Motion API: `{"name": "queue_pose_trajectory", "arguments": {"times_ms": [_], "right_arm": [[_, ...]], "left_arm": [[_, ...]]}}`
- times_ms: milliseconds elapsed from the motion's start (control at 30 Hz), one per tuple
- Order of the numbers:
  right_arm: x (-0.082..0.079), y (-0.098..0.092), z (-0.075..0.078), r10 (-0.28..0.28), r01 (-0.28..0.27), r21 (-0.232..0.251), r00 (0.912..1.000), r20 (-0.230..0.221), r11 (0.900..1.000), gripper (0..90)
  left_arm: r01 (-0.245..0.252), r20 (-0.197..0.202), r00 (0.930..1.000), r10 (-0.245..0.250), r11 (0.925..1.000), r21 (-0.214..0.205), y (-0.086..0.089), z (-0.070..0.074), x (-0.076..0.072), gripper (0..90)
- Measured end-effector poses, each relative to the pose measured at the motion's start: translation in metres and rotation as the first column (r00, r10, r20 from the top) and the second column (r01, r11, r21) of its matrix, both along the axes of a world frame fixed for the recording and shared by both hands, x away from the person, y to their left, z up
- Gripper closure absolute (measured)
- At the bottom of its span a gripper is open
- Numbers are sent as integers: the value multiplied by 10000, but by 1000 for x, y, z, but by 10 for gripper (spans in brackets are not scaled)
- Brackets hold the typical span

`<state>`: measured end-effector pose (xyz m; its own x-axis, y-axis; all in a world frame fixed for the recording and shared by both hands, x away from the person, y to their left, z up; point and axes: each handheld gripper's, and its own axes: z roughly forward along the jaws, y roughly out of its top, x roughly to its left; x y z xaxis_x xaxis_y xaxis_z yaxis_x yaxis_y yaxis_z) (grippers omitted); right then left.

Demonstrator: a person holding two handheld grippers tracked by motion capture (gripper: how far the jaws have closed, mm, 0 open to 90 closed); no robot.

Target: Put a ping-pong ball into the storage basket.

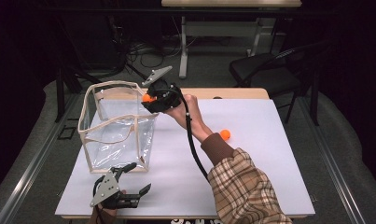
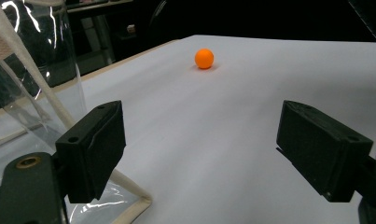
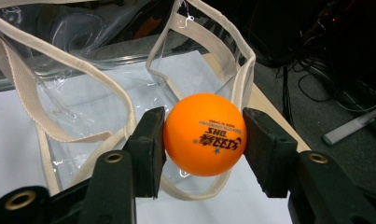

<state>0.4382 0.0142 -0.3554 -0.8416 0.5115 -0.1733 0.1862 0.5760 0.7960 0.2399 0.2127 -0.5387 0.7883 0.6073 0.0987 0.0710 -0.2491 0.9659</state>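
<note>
The right gripper (image 3: 202, 140), jaws clamped on one orange ball (image 3: 204, 134), holds it over the clear bag's (image 1: 115, 128) rim, not yet dropped, while a second ball (image 1: 225, 134) waits mid-counter and the left gripper (image 1: 129, 179) rests, jaws apart, at the near edge.

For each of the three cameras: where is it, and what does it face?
High view: above the person's side, facing forward and down on the table; forearm, both grippers.
Left gripper view: on the left gripper, facing the loose ball; open jaws.
Right gripper view: on the right gripper, facing the bag; jaws holding a ball.
Shared: bag.
</note>
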Motion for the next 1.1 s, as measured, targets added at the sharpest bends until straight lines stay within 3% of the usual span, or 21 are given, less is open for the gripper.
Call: {"name": "queue_pose_trajectory", "arguments": {"times_ms": [133,733,1100], "right_arm": [[3,4,0,-5,6,121,10000,-83,9999,505],[14,29,-6,-93,88,-171,9994,-331,9998,505],[21,30,-11,-149,139,-191,9986,-510,9997,505]], "left_arm": [[-3,-4,10000,3,10000,-8,0,0,0,155],[74,-17,10000,-74,10000,3,0,0,0,155],[137,29,9999,-136,9999,-80,-1,1,0,155]]}}
